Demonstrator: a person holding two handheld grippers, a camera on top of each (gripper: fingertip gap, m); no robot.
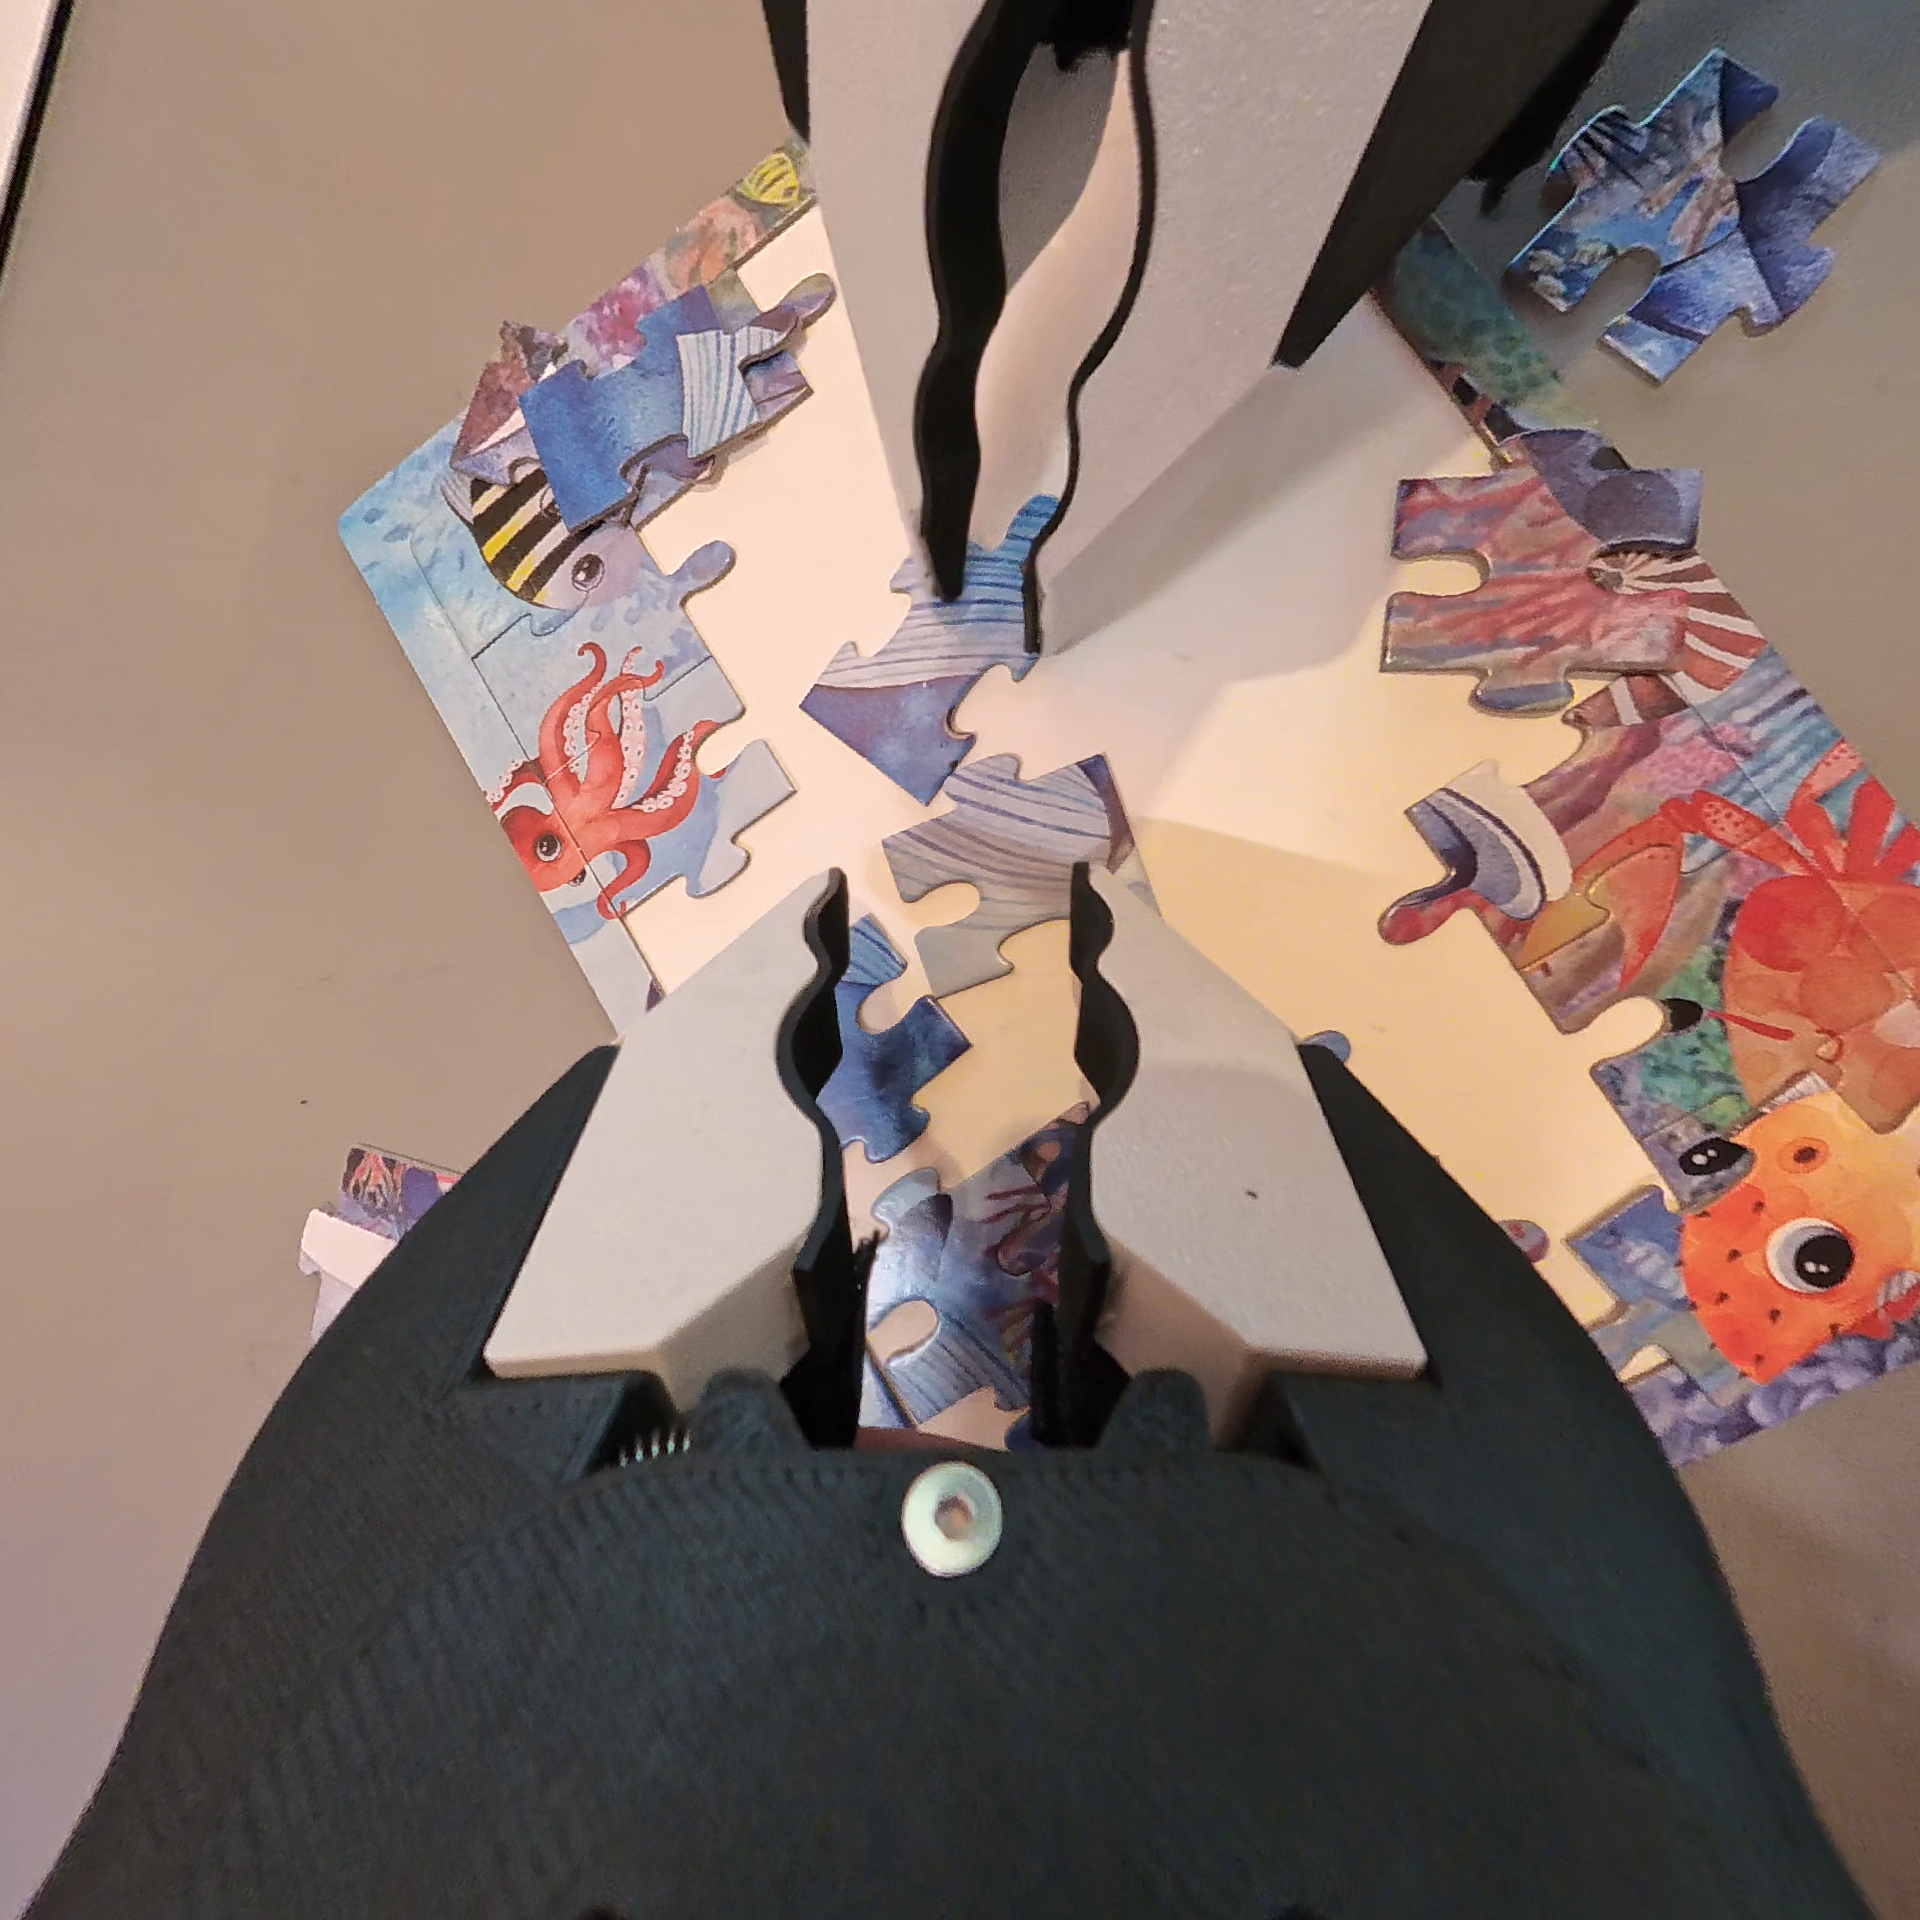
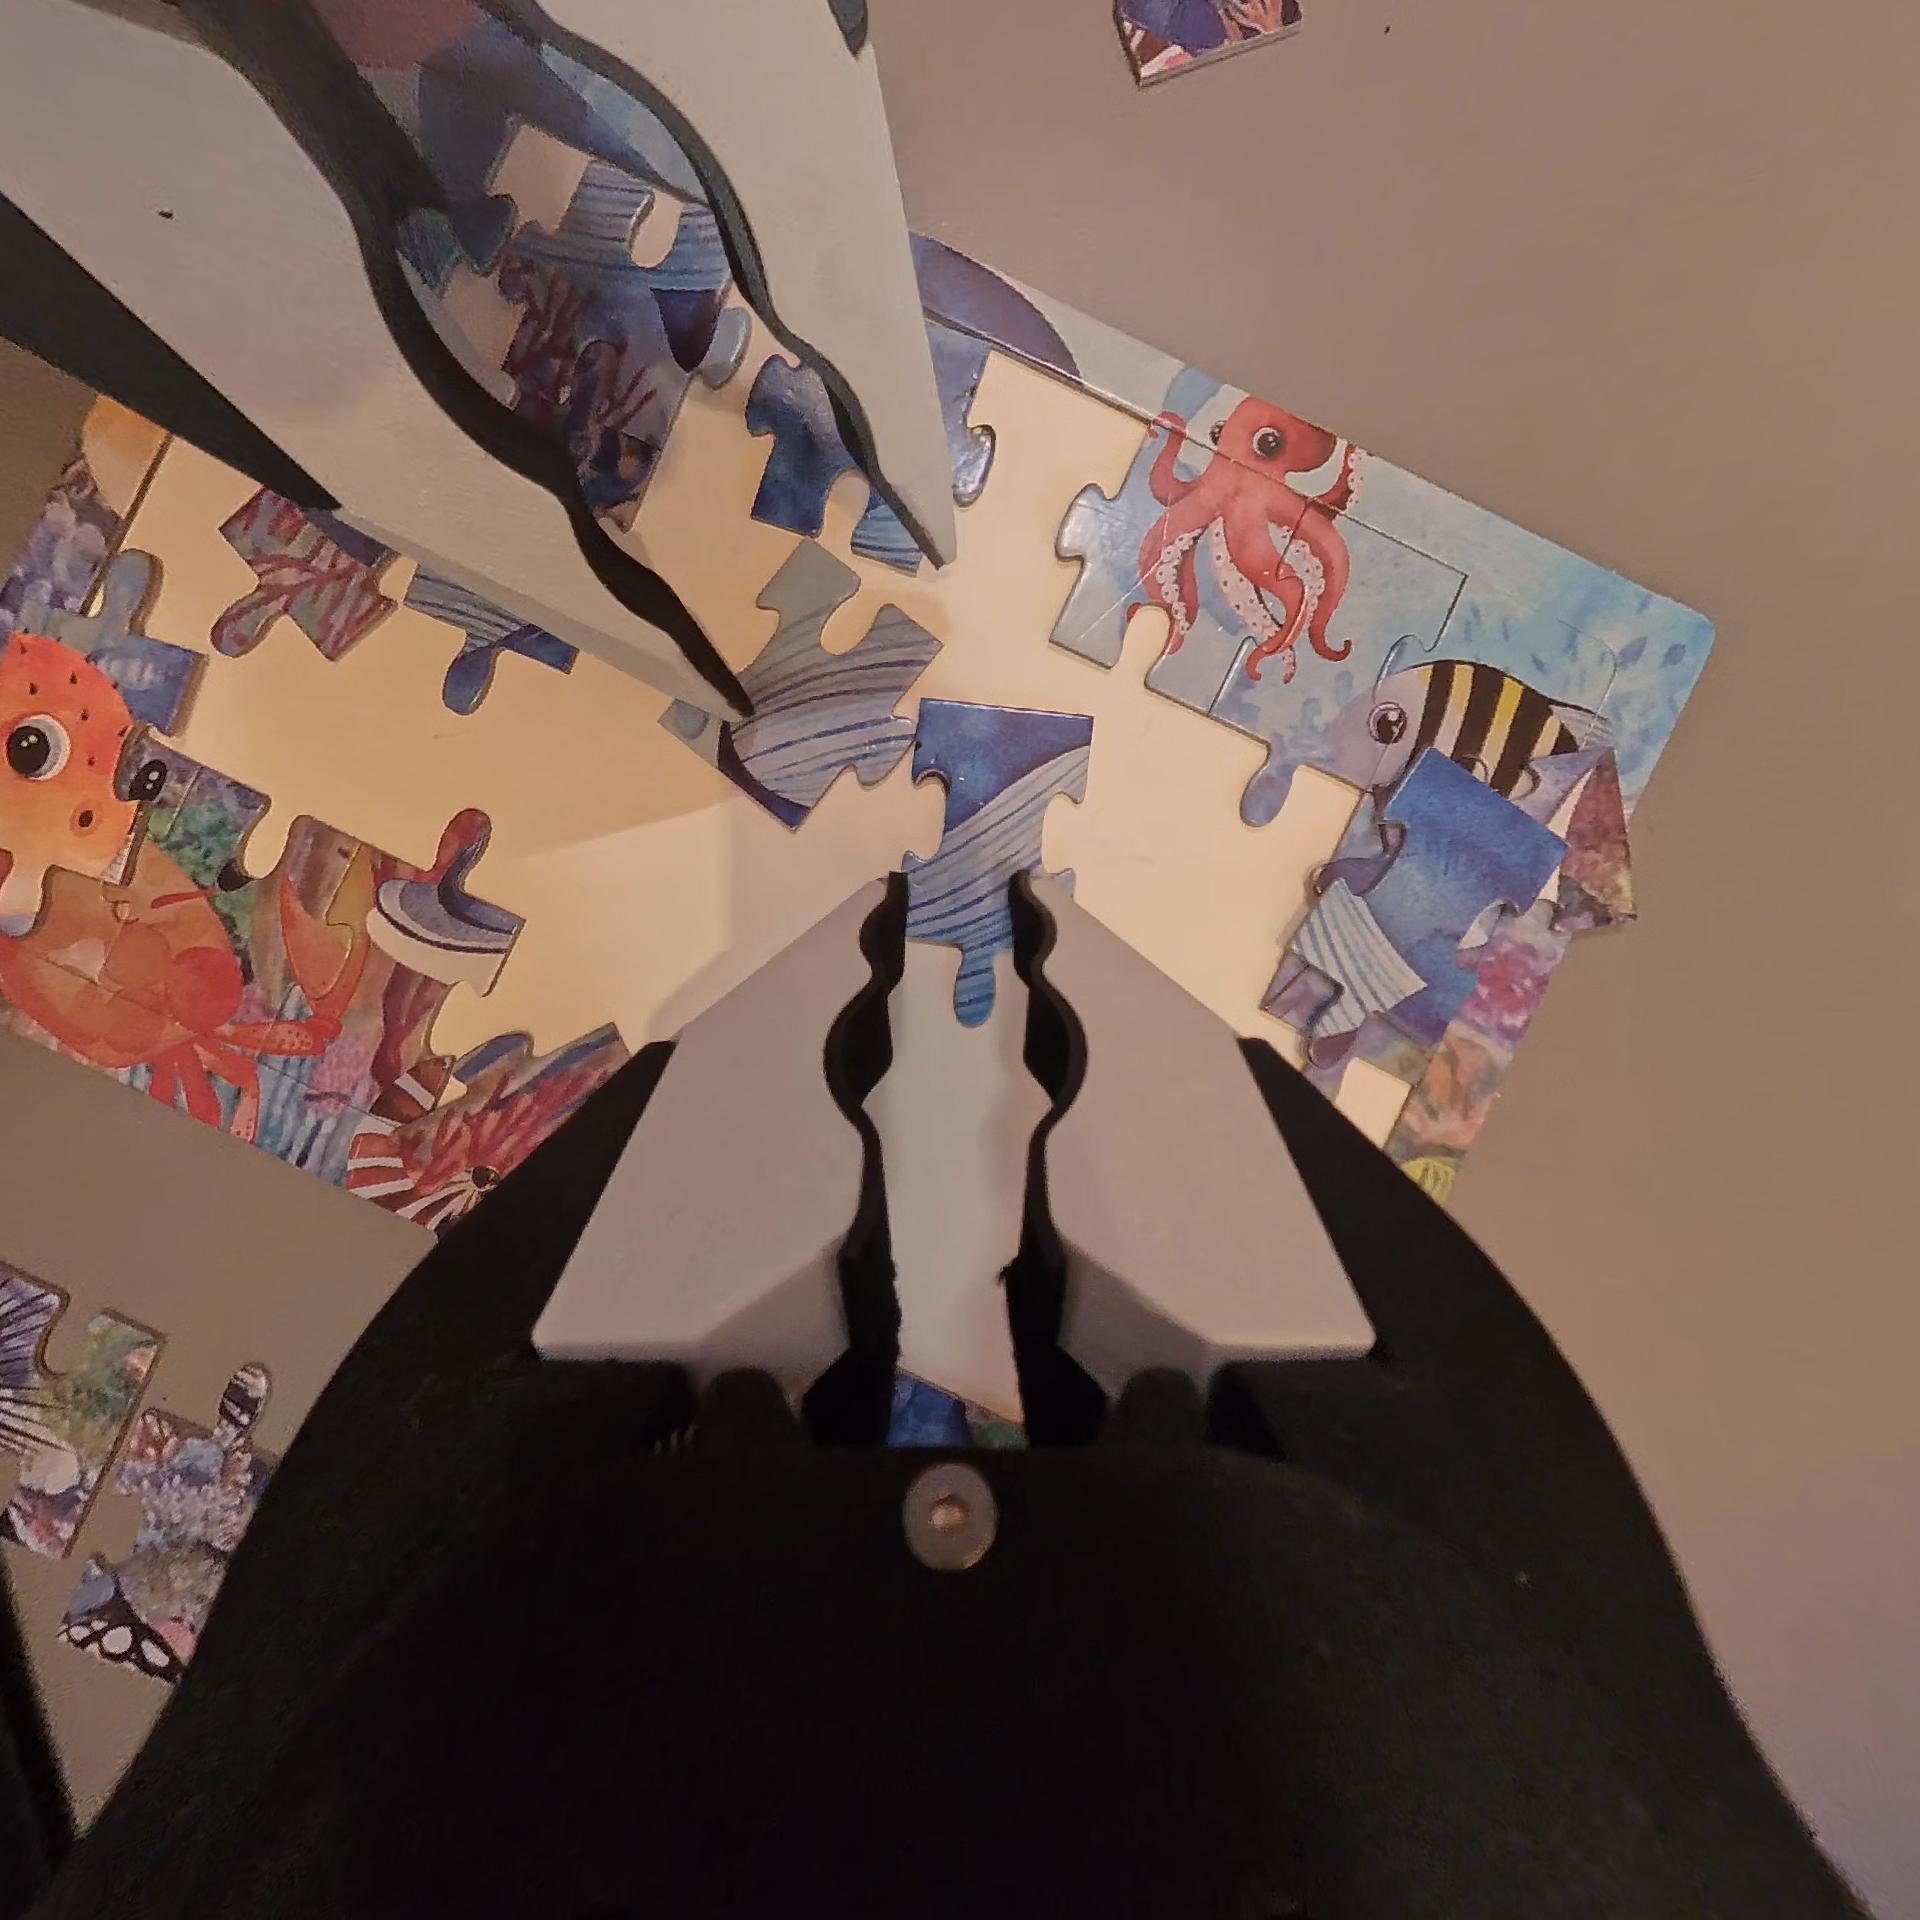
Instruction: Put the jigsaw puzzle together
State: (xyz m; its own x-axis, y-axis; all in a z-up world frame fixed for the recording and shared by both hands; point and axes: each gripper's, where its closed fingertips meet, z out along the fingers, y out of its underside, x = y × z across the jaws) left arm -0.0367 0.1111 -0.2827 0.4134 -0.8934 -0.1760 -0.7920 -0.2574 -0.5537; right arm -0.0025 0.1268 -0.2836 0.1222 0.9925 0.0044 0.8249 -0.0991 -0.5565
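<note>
- The right tongs (image 2: 956, 883) are reaching over the puzzle board (image 2: 644, 748), their tips a little apart and standing either side of a blue striped piece (image 2: 987, 821); whether they are pinching it cannot be told, though they look placed to slide or steady it.
- The left tongs (image 1: 956, 883) are hanging open over the middle of the board, holding nothing; a pale striped piece (image 1: 1013, 842) is lying just past their tips, likely the next one to nudge.
- The two striped pieces are lying between the two pairs of tongs, close but not locked, probably because their stripes match.
- The octopus section (image 1: 603, 769) is sitting already joined, left of the left tongs.
- The crab and orange fish section (image 1: 1787, 997) is sitting joined, right of them.
- Loose pieces (image 2: 94, 1455) are waiting on the desk (image 2: 1558, 260), low and left of the right tongs.
</note>
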